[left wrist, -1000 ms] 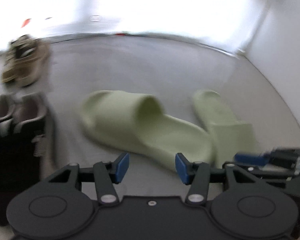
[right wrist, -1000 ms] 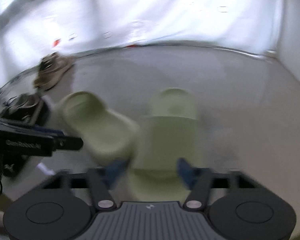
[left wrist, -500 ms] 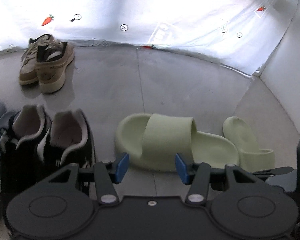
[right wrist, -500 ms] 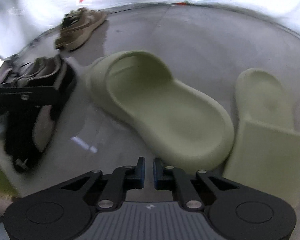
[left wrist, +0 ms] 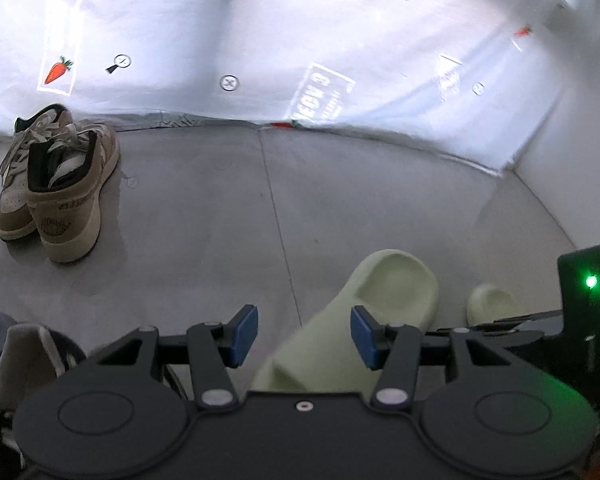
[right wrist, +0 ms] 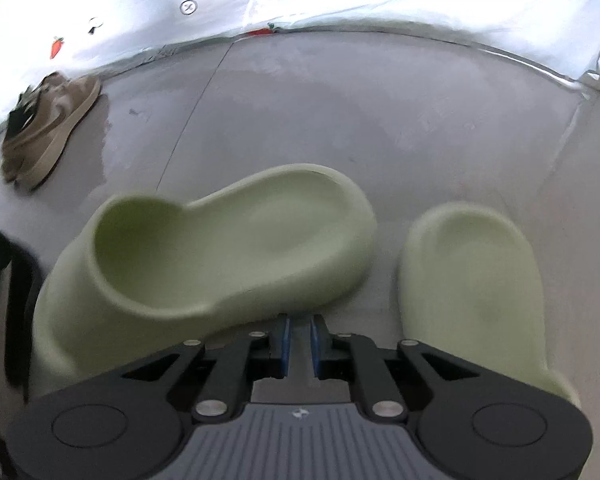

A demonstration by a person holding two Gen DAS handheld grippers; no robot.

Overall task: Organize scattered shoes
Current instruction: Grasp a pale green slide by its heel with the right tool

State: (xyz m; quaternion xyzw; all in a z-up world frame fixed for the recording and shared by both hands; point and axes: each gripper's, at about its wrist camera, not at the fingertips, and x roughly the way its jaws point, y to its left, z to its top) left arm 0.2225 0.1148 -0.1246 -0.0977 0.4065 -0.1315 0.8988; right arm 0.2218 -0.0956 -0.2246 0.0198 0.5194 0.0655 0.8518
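Note:
Two pale green slides lie on the grey floor. In the right wrist view the left slide [right wrist: 220,252] sits just beyond my right gripper [right wrist: 299,340], whose jaws are nearly closed with a narrow gap and hold nothing; the other slide [right wrist: 472,280] lies to its right. In the left wrist view my left gripper [left wrist: 304,334] is open, with the strap end of the left slide [left wrist: 364,320] between its blue pads [left wrist: 242,334]; the second slide's heel [left wrist: 490,300] peeks out at right.
A pair of tan sneakers [left wrist: 56,192] stands at the far left near the white wall; it also shows in the right wrist view [right wrist: 48,128]. A black-and-white sneaker [left wrist: 24,360] sits at the lower left. The right gripper's body [left wrist: 584,312] is at the right edge.
The left slide has turned from lying sideways to pointing away, roughly parallel to the other slide. My left gripper has come in over its strap end. The right gripper stays nearly closed.

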